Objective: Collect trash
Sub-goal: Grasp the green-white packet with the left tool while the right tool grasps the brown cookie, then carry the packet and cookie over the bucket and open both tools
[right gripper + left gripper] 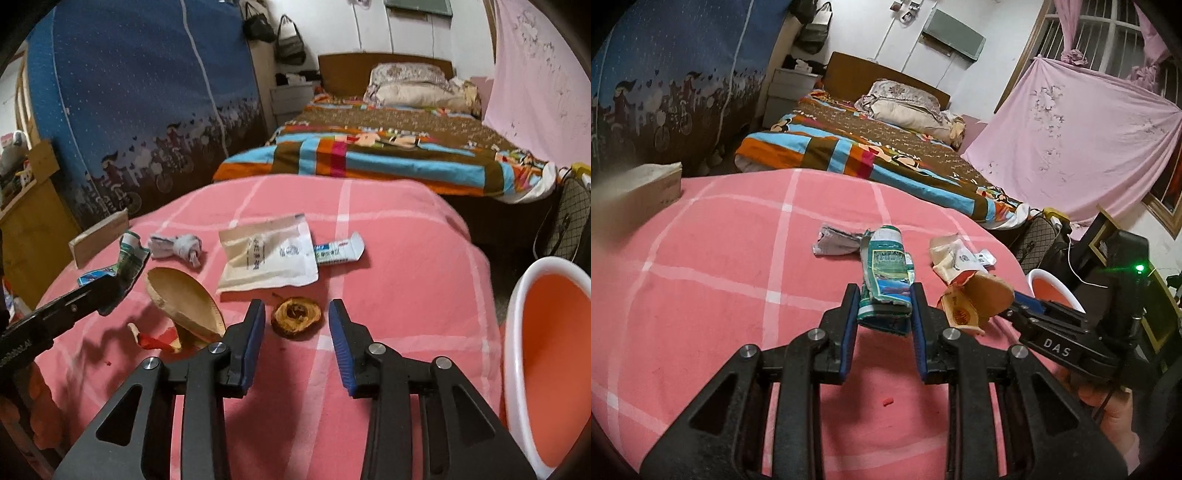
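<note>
My left gripper (884, 293) is shut on a crumpled green and blue wrapper (886, 273), just above the pink checked cloth (720, 277). The wrapper also shows in the right wrist view (127, 258). My right gripper (296, 310) is open and empty over a round brown pastry piece (296, 316). A torn beige paper cup (184, 302) lies left of it. A white paper pouch (269, 254), a small toothpaste box (338, 251) and a knotted grey sock (177, 247) lie further back.
A white bin with an orange inside (546, 362) stands at the right edge of the cloth. A cardboard box (99, 240) sits at the far left. A bed with a striped quilt (369, 155) lies beyond. A patterned bag (572, 221) stands by the bed.
</note>
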Motion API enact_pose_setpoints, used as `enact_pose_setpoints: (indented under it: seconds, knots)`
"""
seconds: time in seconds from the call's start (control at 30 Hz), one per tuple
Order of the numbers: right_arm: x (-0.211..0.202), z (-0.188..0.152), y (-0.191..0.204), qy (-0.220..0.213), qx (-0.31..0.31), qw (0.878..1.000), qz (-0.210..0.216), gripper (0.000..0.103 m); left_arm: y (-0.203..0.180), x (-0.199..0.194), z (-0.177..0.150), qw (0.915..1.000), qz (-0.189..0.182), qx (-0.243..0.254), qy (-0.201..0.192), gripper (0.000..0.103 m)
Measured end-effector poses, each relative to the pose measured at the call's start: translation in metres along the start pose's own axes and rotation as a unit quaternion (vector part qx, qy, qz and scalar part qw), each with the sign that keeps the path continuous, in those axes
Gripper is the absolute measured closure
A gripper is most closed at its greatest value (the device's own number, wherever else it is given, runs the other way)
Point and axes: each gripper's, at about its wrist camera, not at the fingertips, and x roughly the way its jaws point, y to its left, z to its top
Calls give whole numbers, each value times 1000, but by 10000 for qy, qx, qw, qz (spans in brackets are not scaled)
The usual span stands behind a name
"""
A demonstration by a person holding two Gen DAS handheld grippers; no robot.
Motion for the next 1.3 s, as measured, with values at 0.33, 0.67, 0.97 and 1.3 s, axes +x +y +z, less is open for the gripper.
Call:
enact_pose_setpoints:
  seconds: [0.33, 0.67, 0.97, 1.3]
  knots:
    - [2, -2, -1, 114, 69, 9998, 118, 76, -5, 0, -2, 10000, -45, 42, 5, 92]
    - [-49, -9, 10, -1152, -175, 9932, -56, 76, -20, -25, -6, 9973, 51, 375, -635, 92]
    - [-117, -27, 10, -2798, -247, 9592, -317, 76, -67, -47, -8, 9845, -28, 1045, -1410, 92]
    - [-168, -46, -27, -3645, -105, 9254, -1031, 76, -136, -53, -15, 9599, -477, 1971, -1935, 92]
